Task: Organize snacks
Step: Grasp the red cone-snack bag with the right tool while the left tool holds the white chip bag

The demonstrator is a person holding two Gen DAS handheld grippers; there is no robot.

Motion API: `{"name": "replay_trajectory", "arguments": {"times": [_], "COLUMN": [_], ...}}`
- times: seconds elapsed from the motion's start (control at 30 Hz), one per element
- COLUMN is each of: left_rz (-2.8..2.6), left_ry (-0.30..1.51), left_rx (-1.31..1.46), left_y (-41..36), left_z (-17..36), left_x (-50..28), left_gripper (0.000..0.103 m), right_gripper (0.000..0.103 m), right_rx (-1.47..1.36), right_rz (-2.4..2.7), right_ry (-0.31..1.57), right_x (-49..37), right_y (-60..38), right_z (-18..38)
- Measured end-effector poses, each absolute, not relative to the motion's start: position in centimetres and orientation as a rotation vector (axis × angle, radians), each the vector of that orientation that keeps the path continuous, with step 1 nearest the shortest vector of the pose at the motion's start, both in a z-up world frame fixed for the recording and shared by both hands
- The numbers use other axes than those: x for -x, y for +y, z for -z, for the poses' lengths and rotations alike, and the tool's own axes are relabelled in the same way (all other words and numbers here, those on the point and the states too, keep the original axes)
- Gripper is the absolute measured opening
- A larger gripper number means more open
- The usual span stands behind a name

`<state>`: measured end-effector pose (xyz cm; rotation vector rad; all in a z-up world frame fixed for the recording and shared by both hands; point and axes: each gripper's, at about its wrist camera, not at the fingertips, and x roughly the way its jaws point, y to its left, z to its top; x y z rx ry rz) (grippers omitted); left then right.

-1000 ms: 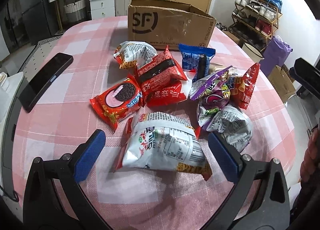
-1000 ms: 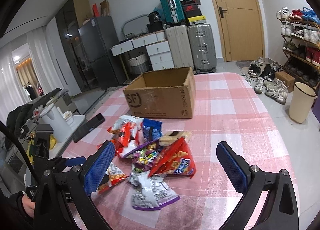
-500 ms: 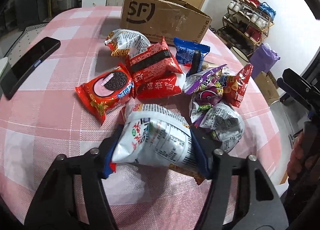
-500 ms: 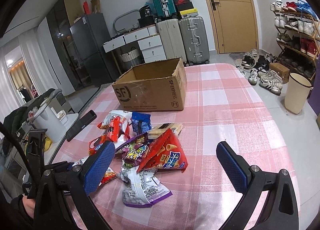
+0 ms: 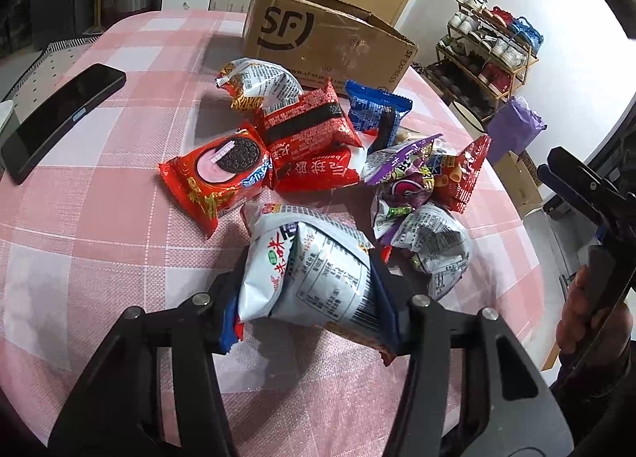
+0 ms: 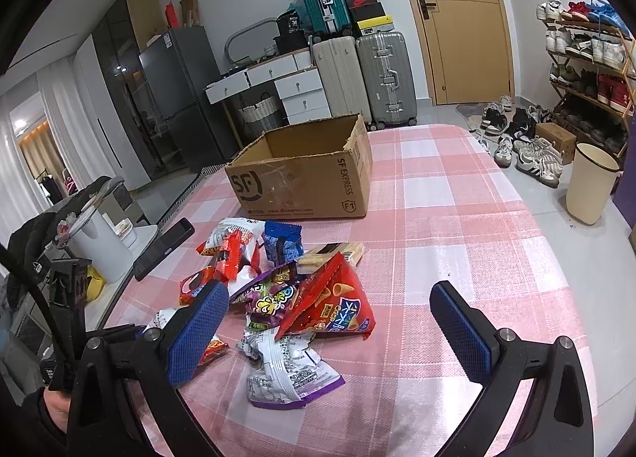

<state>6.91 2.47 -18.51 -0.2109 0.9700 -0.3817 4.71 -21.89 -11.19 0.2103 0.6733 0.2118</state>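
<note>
Nearest, the left gripper [image 5: 308, 306] has its blue-padded fingers [image 5: 383, 298] pressed on either side of a white snack bag [image 5: 314, 278], jaws closing on it so that the foil buckles into a ridge between them; the bag sits at the near edge of the snack pile on the pink checked bench [image 5: 99, 242]; whether it is lifted clear of the cloth cannot be told.

Right gripper [image 6: 338, 330] hangs over the near side of the pile with fingers spread wide, nothing between the pads; a grey-and-purple crumpled packet [image 6: 286, 373] lies below the gap, a red triangular chip bag [image 6: 334, 306] just beyond it.

Middle of the pile: red Oreo packet [image 5: 216, 179] to the left, touching a red wrapper with a black band [image 5: 308, 125] stacked on another red wrapper [image 5: 318, 173]; purple candy bag [image 5: 401, 175] to the right, against the chip bag; a blue packet [image 5: 377, 111] and a white-and-orange bag [image 5: 258, 83] lie on the far side.

Left of the pile, well apart, a black phone [image 5: 59, 119] lies flat near the bench edge.

Farthest on the bench, an open cardboard box [image 6: 306, 179] marked SF stands upright, just beyond the snacks; what little of its inside shows is bare.

Off the bench at right: a person's hand [image 5: 588, 322] gripping the right tool's handle.
</note>
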Motion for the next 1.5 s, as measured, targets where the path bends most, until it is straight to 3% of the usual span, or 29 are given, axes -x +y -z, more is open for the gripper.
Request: {"name": "replay_trajectory", "arguments": {"times": [0.53,1.5], "left_rz": [0.375,0.388], "left_ry": [0.923,0.886], "left_rx": [0.212,0.206], "left_y": [3.8,4.2], "left_z": [16.6,15.2], "left_x": [-5.5,-4.7], "left_gripper": [0.051,0.051], "right_gripper": [0.103,0.102], "right_rx": [-0.221,-0.293], "right_rz": [-0.233,-0.342], "right_ry": [0.679,0.825], "right_x": [-4.8,-11.8], "right_y": [-22.6,-22.4], "right_z": [11.6,19.3]}}
